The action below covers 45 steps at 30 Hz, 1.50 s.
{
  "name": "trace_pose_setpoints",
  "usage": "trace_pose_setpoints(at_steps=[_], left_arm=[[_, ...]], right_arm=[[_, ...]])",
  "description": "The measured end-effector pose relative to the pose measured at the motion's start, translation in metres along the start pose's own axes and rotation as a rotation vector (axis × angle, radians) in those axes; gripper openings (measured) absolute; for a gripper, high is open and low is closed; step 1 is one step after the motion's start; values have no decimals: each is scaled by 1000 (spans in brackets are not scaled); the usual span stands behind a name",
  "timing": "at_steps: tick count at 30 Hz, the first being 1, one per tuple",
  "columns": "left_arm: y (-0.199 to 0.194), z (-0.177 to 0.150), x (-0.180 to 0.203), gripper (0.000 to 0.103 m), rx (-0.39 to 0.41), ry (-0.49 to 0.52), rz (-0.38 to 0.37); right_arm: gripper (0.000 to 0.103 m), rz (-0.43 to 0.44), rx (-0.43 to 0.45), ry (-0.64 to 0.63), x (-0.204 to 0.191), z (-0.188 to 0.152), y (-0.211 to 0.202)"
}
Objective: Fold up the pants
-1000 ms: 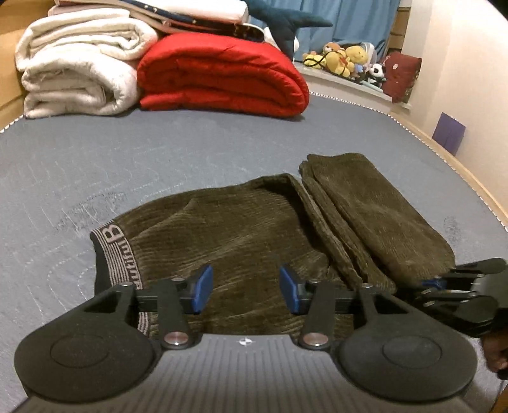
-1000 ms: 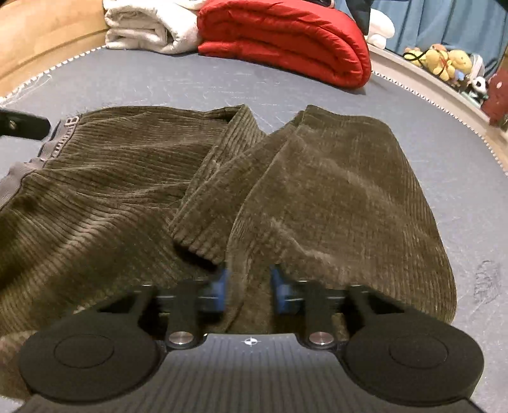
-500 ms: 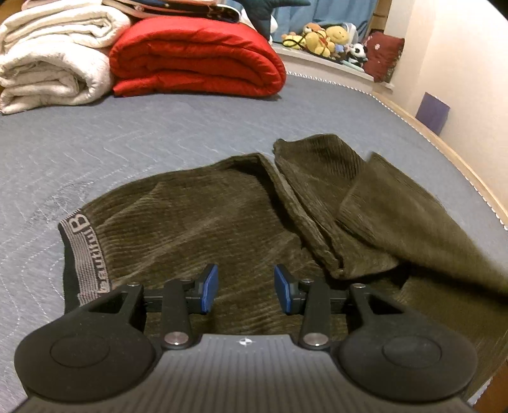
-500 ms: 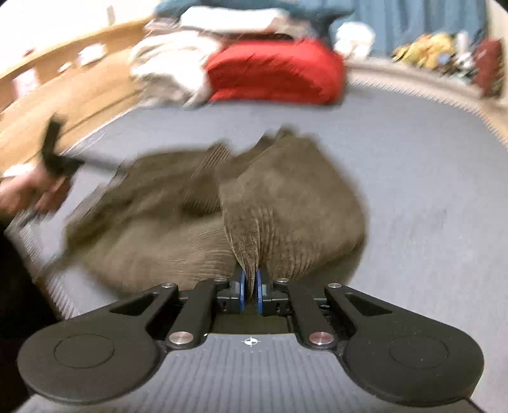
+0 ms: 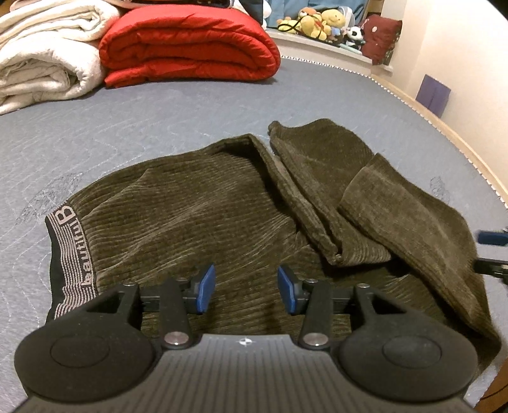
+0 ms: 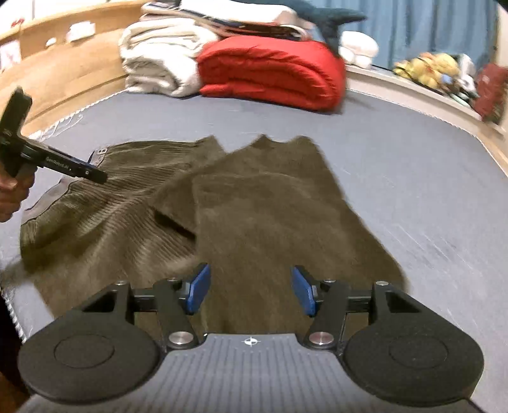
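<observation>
Dark olive corduroy pants [image 5: 197,209] lie on the grey-blue mattress [image 5: 127,127], with a lettered waistband [image 5: 74,254] at the left. The legs are folded back on themselves at the right [image 5: 397,206]. My left gripper [image 5: 246,287] is open and empty, just above the seat of the pants. My right gripper [image 6: 250,289] is open and empty over the folded legs [image 6: 270,216]. The left gripper also shows in the right wrist view [image 6: 63,165], above the waistband. A tip of the right gripper shows at the left wrist view's right edge [image 5: 490,238].
A folded red quilt [image 5: 190,44] and white blankets [image 5: 41,54] are stacked at the far end of the mattress. Plush toys [image 5: 320,22] sit on a ledge behind. A wooden bed frame [image 6: 63,73] runs along the left side, and a wall is at the right.
My right gripper, shut on the leg ends and carrying them over, has opened and let them drop onto the pants. My left gripper stays open over the seat.
</observation>
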<state>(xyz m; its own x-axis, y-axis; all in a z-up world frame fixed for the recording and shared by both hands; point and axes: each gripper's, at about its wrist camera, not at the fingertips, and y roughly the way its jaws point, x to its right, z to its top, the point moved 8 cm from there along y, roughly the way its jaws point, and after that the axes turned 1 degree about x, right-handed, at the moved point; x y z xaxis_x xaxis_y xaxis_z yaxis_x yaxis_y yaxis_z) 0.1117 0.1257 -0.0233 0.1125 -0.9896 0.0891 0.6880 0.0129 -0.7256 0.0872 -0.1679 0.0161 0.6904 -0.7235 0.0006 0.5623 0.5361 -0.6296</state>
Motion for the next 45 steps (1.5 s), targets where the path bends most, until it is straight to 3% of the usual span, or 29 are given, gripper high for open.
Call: trace_pose_setpoints(at_steps=[6, 11, 12, 15, 18, 23, 26, 29, 32, 33, 35, 38, 40, 41, 42, 45], left_arm=[[1, -1, -5, 48, -14, 2, 13], [-2, 3, -12, 51, -7, -4, 26], [-3, 4, -13, 51, -7, -8, 26], [-2, 6, -14, 52, -9, -13, 22], [0, 7, -9, 53, -17, -14, 6], [2, 10, 6, 53, -18, -19, -24], [1, 15, 18, 53, -13, -30, -51], [-3, 18, 33, 53, -4, -22, -76], [-4, 16, 46, 54, -4, 1, -91], [-3, 15, 48, 54, -6, 6, -93], [-1, 12, 52, 54, -13, 14, -90], [2, 11, 51, 55, -20, 14, -79], [3, 10, 49, 56, -22, 12, -70], [4, 9, 47, 57, -22, 12, -65], [4, 9, 47, 58, -23, 14, -60], [8, 8, 41, 58, -32, 14, -50]], right_arm=[[60, -69, -31, -155, -56, 20, 84], [56, -133, -96, -245, -66, 23, 135], [40, -132, -104, -267, -67, 22, 142], [13, -105, -120, -250, -62, 25, 143], [7, -110, -38, -178, -42, 36, 113], [7, -236, 141, 118, 51, 42, 13], [7, -375, 225, 393, 131, 7, -58], [7, -587, 227, 745, 211, -71, -122], [7, -782, 71, 1074, 261, -171, -157], [7, -772, 13, 1189, 270, -203, -158], [8, -694, -12, 1380, 280, -244, -153], [12, -659, 46, 1434, 295, -251, -155], [29, -695, 77, 1417, 303, -245, -159], [44, -711, 102, 1419, 308, -244, -161], [50, -727, 133, 1429, 316, -243, -163], [49, -717, 186, 1462, 325, -252, -166]])
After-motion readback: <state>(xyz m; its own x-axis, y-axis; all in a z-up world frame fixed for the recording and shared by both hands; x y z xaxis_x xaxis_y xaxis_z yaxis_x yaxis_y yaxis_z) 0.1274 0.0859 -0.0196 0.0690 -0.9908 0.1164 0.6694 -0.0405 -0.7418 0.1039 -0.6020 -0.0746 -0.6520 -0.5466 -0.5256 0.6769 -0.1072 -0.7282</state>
